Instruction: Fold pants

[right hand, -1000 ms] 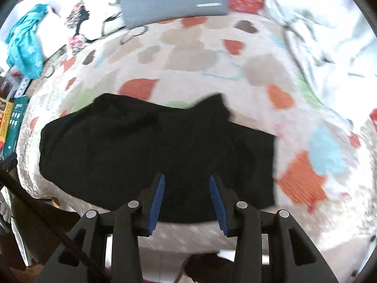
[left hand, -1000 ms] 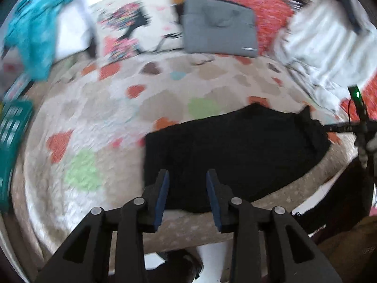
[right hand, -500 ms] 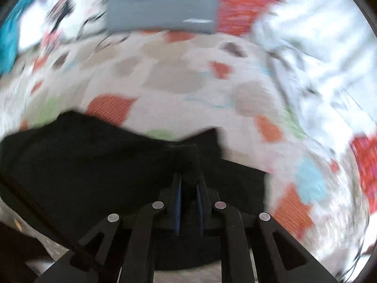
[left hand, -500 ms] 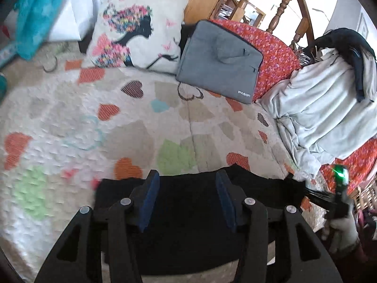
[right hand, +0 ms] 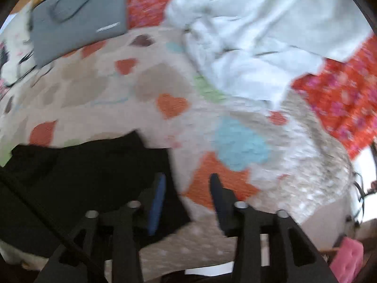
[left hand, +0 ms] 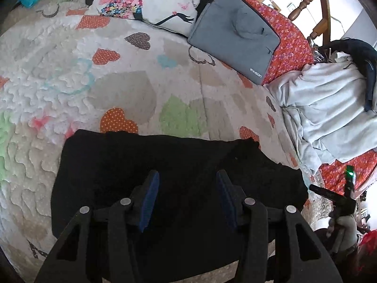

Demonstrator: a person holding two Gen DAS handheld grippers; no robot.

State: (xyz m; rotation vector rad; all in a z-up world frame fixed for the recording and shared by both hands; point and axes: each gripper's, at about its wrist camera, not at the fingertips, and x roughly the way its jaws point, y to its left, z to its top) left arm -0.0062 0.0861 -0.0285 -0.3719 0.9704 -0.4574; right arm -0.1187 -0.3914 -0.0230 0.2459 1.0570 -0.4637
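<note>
The black fabric pants [left hand: 165, 176] lie folded flat near the front edge of the heart-patterned quilted bedspread [left hand: 117, 82]. The left gripper [left hand: 187, 195] hovers above them, released, likely checking the fold; the right gripper [right hand: 186, 195] – also spread, holding nothing – straddles their right edge.

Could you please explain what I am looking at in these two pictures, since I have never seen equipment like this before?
There is no robot here: a person holds a two-finger tool in each hand, and each tool carries a fisheye camera looking forward along its fingers. One picture comes from the left tool, the other from the right tool; the right one is blurred. Both tools are open and hold nothing. Below them black pants lie on a bed's heart-patterned quilt. The left tool is above the pants; the right is at their edge. Further back are a gray laptop sleeve, a printed pillow and a pale crumpled blanket.
</note>
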